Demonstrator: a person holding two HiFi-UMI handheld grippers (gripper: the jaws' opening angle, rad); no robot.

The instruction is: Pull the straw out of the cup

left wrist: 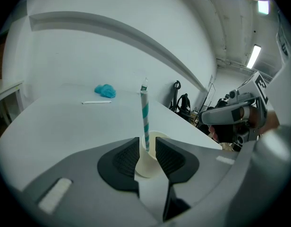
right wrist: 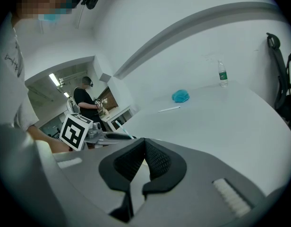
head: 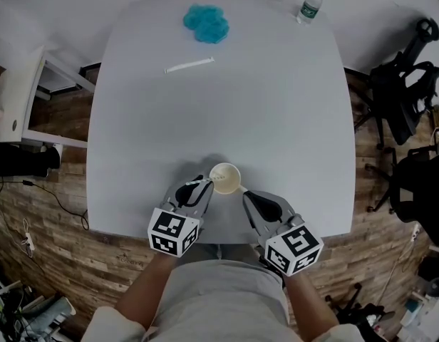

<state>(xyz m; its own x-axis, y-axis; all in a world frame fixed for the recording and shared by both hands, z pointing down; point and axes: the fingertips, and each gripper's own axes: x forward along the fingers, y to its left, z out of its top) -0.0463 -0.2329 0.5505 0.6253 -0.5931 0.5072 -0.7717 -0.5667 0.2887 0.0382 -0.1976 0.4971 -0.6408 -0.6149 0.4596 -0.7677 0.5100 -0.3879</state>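
A pale paper cup (head: 225, 177) stands near the front edge of the white table (head: 276, 120). In it a teal-and-white striped straw (left wrist: 144, 112) stands almost upright. My left gripper (head: 204, 184) is just left of the cup. In the left gripper view the left gripper (left wrist: 147, 145) is open, with the straw in the narrow gap and the pads not pressing on it. The cup (left wrist: 146, 167) sits right behind them. My right gripper (head: 246, 193) is at the cup's right rim. Seen in its own view, the right gripper (right wrist: 143, 143) has its pads closed, apparently pinching that rim.
At the table's far side lie a blue cloth (head: 206, 23) and a white wrapped straw (head: 189, 65). A water bottle (head: 310, 6) stands at the far right corner. Black chairs (head: 405, 98) are to the right of the table. A person (right wrist: 86, 98) stands in the background.
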